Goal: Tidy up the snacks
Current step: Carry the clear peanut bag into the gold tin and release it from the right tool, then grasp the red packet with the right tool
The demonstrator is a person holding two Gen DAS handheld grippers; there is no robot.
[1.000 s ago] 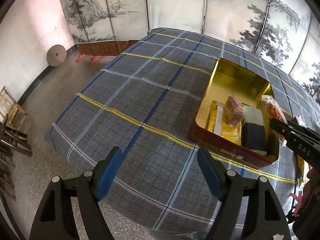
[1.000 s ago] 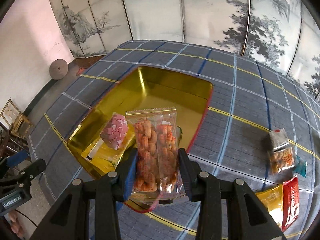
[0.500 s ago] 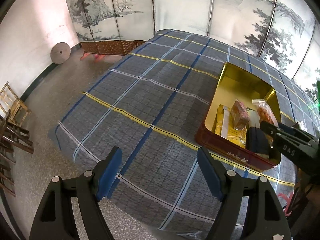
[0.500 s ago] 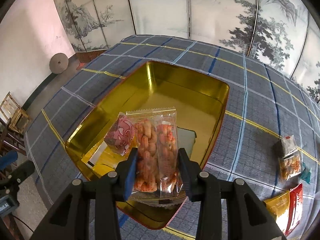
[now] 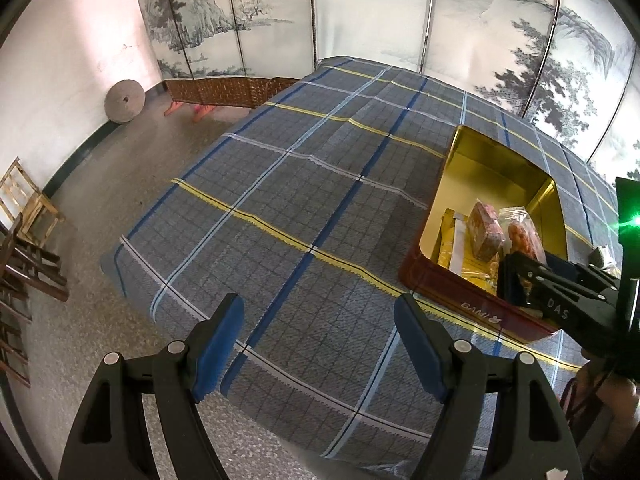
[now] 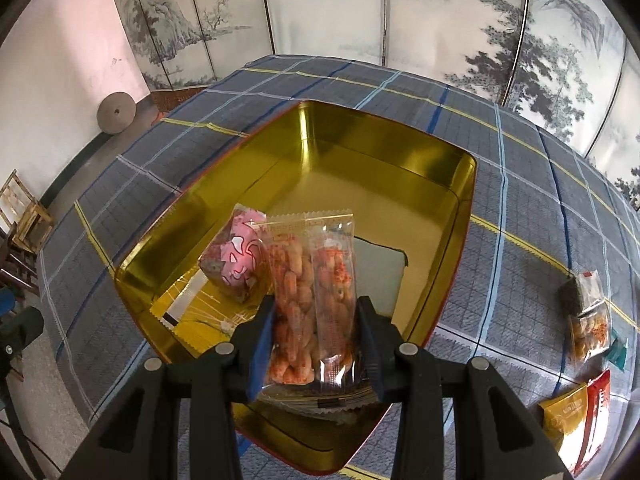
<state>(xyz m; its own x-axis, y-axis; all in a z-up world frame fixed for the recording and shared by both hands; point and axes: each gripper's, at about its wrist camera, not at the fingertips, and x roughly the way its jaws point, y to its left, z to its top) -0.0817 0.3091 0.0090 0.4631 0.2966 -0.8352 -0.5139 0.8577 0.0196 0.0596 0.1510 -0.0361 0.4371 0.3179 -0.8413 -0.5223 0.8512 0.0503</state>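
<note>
My right gripper is shut on a clear packet of orange crackers, held upright over the near part of a red tin with a gold inside. In the tin lie a pink wrapped cake, a yellow packet and a grey-green pack. From the left wrist view the same tin sits at the right with the right gripper over it. My left gripper hangs open above the checked cloth, with nothing between its fingers.
Loose snack packets lie on the cloth right of the tin: a clear cracker packet, a yellow one and a red one. Painted folding screens stand behind the table. Wooden chairs line the left wall.
My right gripper has carried the cracker packet lower and further in over the tin, which now looms larger. The left gripper's view has shifted slightly left; its jaws are unchanged.
</note>
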